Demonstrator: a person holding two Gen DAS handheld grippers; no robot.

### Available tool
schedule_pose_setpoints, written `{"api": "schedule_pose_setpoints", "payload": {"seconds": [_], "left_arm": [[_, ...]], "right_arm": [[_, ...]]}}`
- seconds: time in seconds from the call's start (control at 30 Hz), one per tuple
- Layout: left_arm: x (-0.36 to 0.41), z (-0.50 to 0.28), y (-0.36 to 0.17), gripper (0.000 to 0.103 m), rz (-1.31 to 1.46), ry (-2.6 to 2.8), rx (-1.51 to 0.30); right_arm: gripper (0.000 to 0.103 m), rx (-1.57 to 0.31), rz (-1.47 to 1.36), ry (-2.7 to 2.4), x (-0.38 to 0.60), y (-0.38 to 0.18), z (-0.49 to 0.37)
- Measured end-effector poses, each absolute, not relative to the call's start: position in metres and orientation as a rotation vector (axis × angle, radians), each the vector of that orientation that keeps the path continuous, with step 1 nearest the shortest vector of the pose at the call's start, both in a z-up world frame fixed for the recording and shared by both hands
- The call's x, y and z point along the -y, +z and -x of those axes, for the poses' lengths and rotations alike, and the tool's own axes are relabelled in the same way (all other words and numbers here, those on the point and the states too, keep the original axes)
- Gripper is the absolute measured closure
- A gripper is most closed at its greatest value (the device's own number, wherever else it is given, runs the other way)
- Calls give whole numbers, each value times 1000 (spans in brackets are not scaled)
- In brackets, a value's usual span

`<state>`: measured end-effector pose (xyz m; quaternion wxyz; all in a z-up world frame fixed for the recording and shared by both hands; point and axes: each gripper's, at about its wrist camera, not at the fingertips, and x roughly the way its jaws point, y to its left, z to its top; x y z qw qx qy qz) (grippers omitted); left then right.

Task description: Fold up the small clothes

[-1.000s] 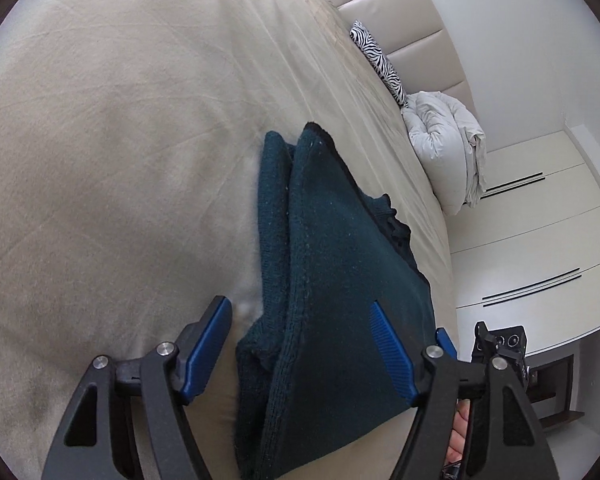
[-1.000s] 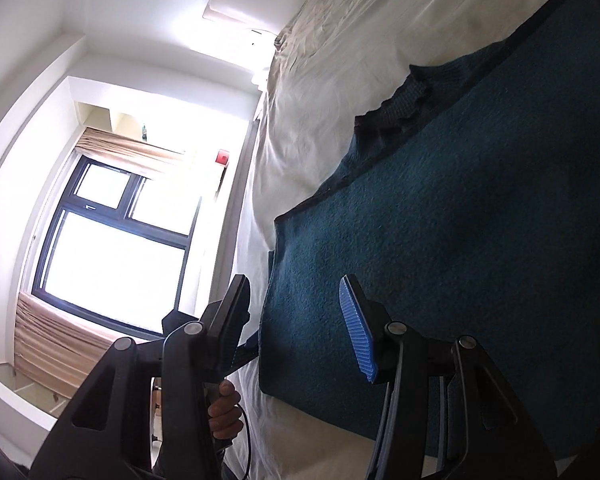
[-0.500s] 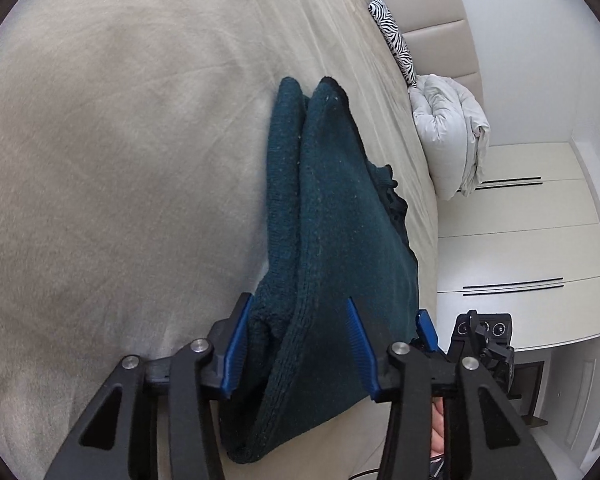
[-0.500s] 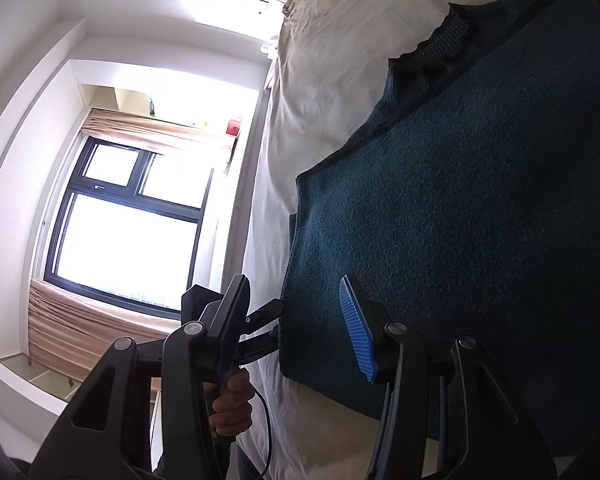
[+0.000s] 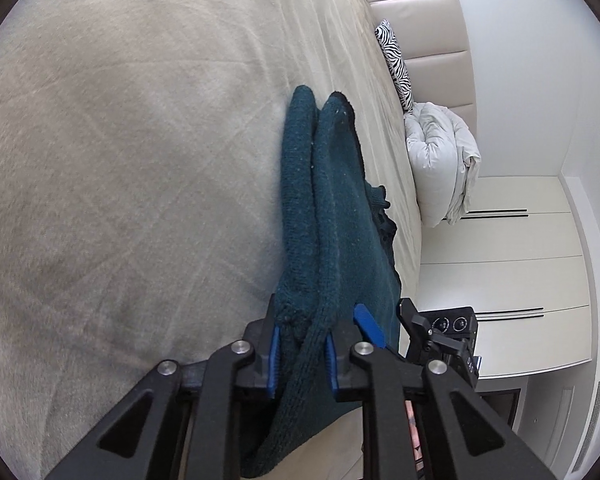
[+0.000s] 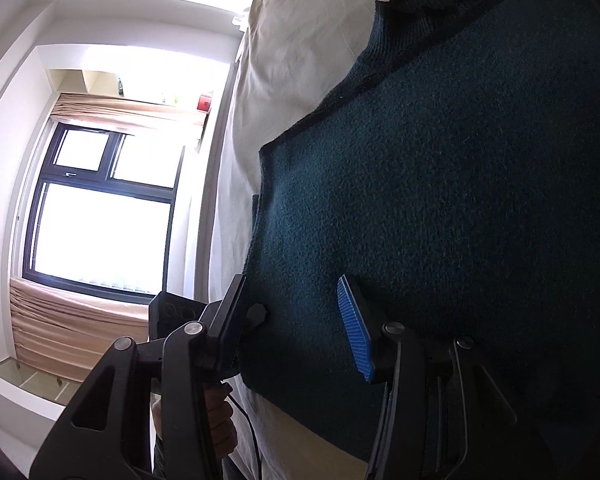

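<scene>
Beige bedding covers the bed (image 5: pixel 120 160), with a zebra-print pillow (image 5: pixel 394 66) and a bundled white duvet (image 5: pixel 440 160) toward 1 o'clock. At 6 o'clock the left hand-held gripper (image 5: pixel 300 350) is clamped on the folded edge of the dark teal sweater (image 5: pixel 328 208), which lies on the bed. The right hand-held gripper (image 6: pixel 296 320) stands wide over the sweater's flat panel, gripping nothing.

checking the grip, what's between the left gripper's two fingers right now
In the left wrist view, the left gripper has a bunched, doubled edge of the dark teal knit sweater between its blue pads, which press the fabric from both sides.
</scene>
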<state>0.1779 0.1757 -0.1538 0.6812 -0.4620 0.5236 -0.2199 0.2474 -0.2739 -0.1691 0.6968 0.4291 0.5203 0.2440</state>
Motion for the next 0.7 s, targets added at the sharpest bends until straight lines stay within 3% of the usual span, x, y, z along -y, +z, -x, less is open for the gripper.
{"api": "schedule_pose_setpoints", "payload": {"seconds": [0.17, 0.33, 0.53, 0.67, 0.7], "left_arm": [[-169, -178, -138, 85, 985, -482, -1160], [-137, -190, -89, 87, 843, -515, -1122], [-42, -206, -38, 87, 596, -601, -1101], [41, -207, -42, 87, 484, -668, -1140], [60, -205, -49, 87, 462, -679, -1158]], "right_arm": [[58, -1145, -1012, 565, 281, -172, -247], [58, -1102, -1118, 585, 307, -168, -246], [56, -1009, -1221, 569, 373, -157, -242], [56, -984, -1285, 556, 425, -160, -240], [51, -980, -1300, 549, 437, -162, -239]]}}
